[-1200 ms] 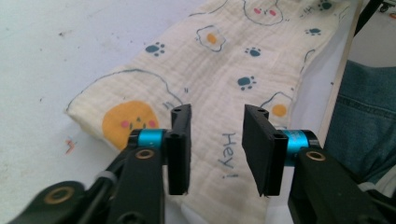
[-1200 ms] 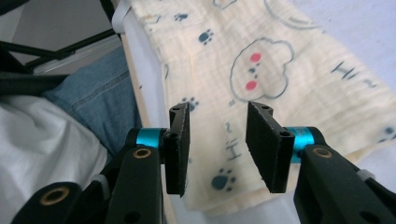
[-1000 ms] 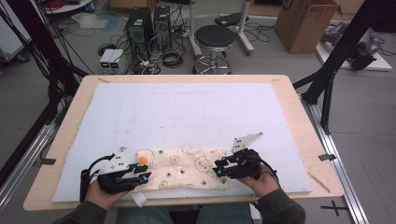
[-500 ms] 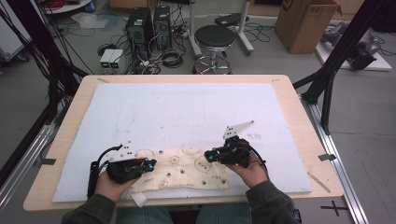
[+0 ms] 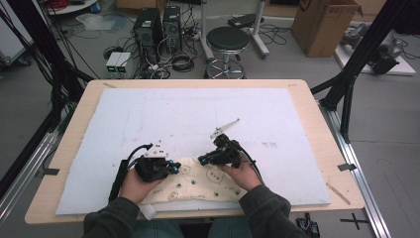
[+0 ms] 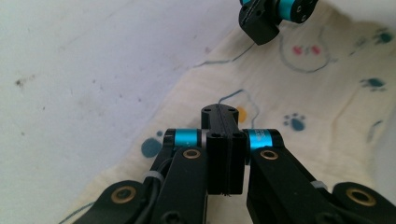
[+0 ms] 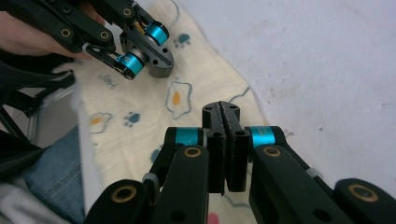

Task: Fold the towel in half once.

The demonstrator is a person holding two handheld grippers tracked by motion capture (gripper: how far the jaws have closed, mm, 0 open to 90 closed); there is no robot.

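— Cream printed cloth point(image 5: 198, 186) lies at the table's point(image 5: 307, 99) near edge, long axis running left to right.
— And the jaws?
— Left gripper point(image 5: 174, 167) and right gripper point(image 5: 203, 159): both pressed together above it, nothing visibly between them.

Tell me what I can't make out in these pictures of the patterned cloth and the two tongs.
- Cream cotton cloth with paw and egg prints: in the high view both hands and forearms cover parts of it, and its near edge hangs over the table edge.
- Left black tongs: in the left gripper view the shut jaws hide whether cloth is pinched between them.
- Right black tongs: same doubt in the right gripper view.
- Cloth prints: too small to read in the high view.
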